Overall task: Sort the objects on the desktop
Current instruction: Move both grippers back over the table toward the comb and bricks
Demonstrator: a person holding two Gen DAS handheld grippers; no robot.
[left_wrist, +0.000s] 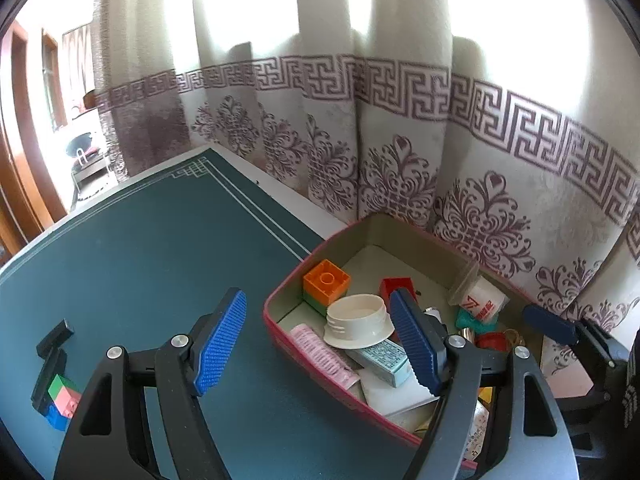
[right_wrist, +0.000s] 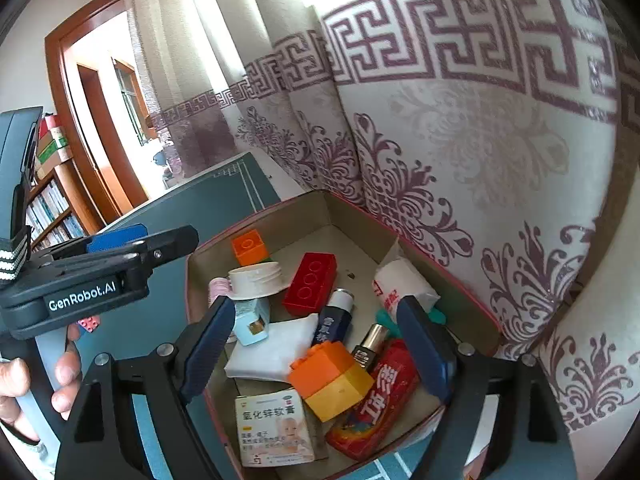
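Note:
A red-rimmed cardboard box point(left_wrist: 280, 344) point(right_wrist: 472, 300) holds several objects: an orange brick point(left_wrist: 326, 280) point(right_wrist: 249, 247), a white lid point(left_wrist: 358, 322) point(right_wrist: 258, 278), a red brick point(right_wrist: 310, 288), an orange-yellow brick stack point(right_wrist: 332, 378), a red packet point(right_wrist: 376, 404), a lipstick point(right_wrist: 370, 344) and a white ointment box point(right_wrist: 274, 432). My left gripper point(left_wrist: 316, 344) is open and empty over the box's left rim. My right gripper point(right_wrist: 316, 344) is open and empty above the box's contents. A small stack of green, pink and blue bricks point(left_wrist: 62, 400) lies on the mat at left.
A dark green desk mat point(left_wrist: 140, 248) covers the table left of the box. A patterned curtain point(left_wrist: 400, 152) hangs close behind the box. A black clip-like object point(left_wrist: 54, 344) lies near the small bricks. The left gripper's body point(right_wrist: 80, 280) shows in the right wrist view.

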